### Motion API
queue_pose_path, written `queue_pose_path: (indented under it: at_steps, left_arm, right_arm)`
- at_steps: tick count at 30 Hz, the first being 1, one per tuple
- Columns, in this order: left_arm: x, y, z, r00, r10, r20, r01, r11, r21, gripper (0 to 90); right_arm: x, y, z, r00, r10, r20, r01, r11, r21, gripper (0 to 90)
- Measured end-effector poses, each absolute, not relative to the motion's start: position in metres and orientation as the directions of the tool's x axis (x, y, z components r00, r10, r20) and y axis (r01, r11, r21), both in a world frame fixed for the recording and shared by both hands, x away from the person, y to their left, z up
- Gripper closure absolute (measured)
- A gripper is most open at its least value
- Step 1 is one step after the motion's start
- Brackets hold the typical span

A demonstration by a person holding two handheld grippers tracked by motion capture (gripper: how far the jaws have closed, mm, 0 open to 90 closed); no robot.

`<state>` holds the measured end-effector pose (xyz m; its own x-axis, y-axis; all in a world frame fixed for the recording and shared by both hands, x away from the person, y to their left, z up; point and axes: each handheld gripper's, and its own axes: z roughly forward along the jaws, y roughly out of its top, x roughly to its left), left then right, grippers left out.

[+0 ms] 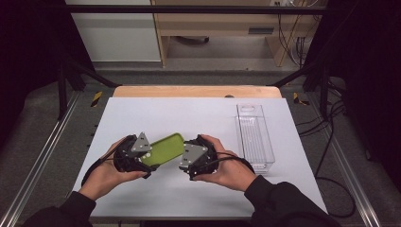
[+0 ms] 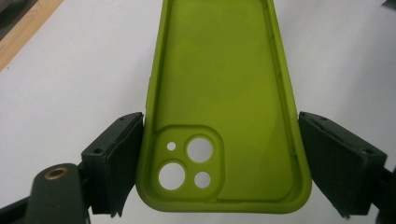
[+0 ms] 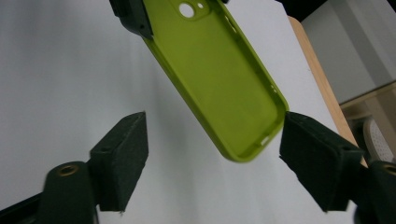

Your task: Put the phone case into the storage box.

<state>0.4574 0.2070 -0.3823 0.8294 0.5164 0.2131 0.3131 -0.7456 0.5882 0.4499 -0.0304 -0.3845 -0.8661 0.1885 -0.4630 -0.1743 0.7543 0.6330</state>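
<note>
Green phone case [image 1: 164, 149], long axis near-left to far-right, camera end clamped in left gripper [image 1: 142, 158]; right gripper [image 1: 186, 156] jaws apart, straddling free end; bare table [image 1: 189, 113] beyond.

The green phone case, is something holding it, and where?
The left tongs grip the green rubbery phone case across its camera-hole end, one pad on each long side. The right tongs are open around its other end.

Obstacle right: clear bin [image 1: 255, 137] lies lengthwise on the mat [image 1: 142, 113], just beside the right hand [image 1: 222, 165].
Free room: bare mat beyond the case [image 1: 165, 147].
</note>
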Motion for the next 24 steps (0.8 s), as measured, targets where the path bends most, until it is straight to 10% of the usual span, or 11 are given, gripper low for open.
queue_pose_path:
  at_steps: [24]
  left_arm:
    - [0.452, 0.204, -0.392, 0.847, 0.486, 0.213, 0.293, -0.763, 0.577, 16.4]
  right_arm:
    - [0.443, 0.015, -0.401, -0.844, -0.092, -0.528, -0.362, 0.825, 0.434, 65.6]
